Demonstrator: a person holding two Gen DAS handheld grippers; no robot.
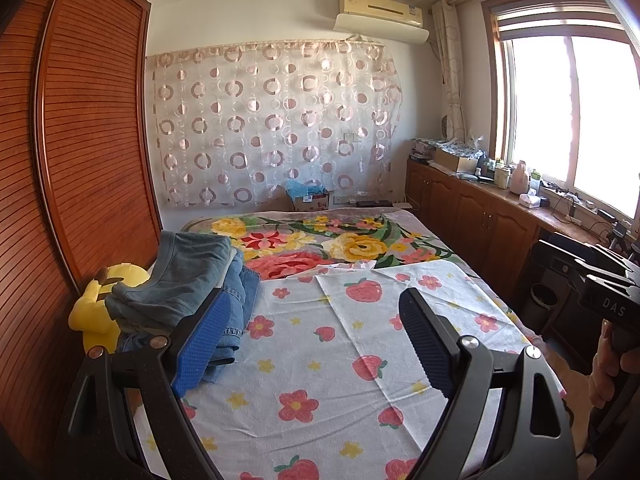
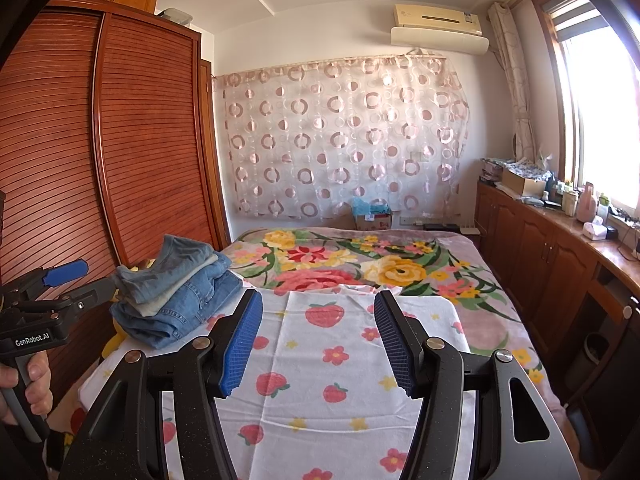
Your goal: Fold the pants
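Both grippers are hovering over the bed w/ nothing between the pads. Left gripper (image 1: 316, 340) is sitting w/ jaws spread wide, blue pads (image 1: 204, 344) facing each other. Right gripper (image 2: 318, 342) is likewise gaping apart, holding nothing.

Pants: 1 stack of folded jeans (image 2: 176, 292) is lying at the bed's left edge, next to the wardrobe (image 2: 120, 140). I'm counting approx 3 folded pairs in the right wrist view, exact no. hard to tell. In the left wrist view the same stack (image 1: 192, 280) is showing just past the left finger; can't tell if it's touching.

1 yellow plush toy (image 1: 100, 304) is peeking out beside/behind the stack at that left edge. 1 strawberry-print sheet (image 2: 328, 360) is covering the near half of the bed, 1 floral blanket (image 2: 360, 264) the far half. 2 hands are showing, 1 per view, each gripping the other gripper's handle (image 2: 24, 380).
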